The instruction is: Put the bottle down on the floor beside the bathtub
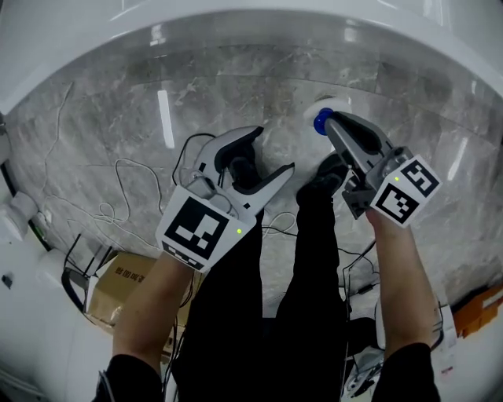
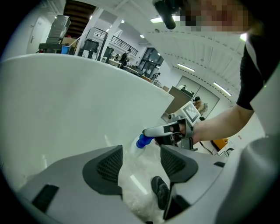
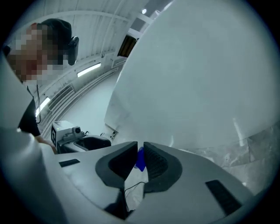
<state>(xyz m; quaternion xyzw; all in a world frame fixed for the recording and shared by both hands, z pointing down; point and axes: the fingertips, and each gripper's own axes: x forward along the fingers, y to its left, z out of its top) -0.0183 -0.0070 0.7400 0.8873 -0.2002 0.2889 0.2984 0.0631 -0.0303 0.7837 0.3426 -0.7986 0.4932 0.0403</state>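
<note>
Blue-capped bottle (image 3: pixel 140 159) seems pinched by right gripper (image 3: pixel 140 148); body (image 1: pixel 324 106) shows overhead.

Head view: bright, even overhead light. White streak reflections on the glossy marble floor (image 1: pixel 102 133); glare patches along the bathtub (image 1: pixel 236 20) at the top. Strong barrel bend toward the edges.
Left gripper view: bright, neutral colour; ceiling strip lamps (image 2: pixel 187 68) at upper right; black rounded corners.
Right gripper view: dimmer, cool blue cast; one strip lamp (image 3: pixel 89 69) at upper left; foreground soft, corners black.
</note>
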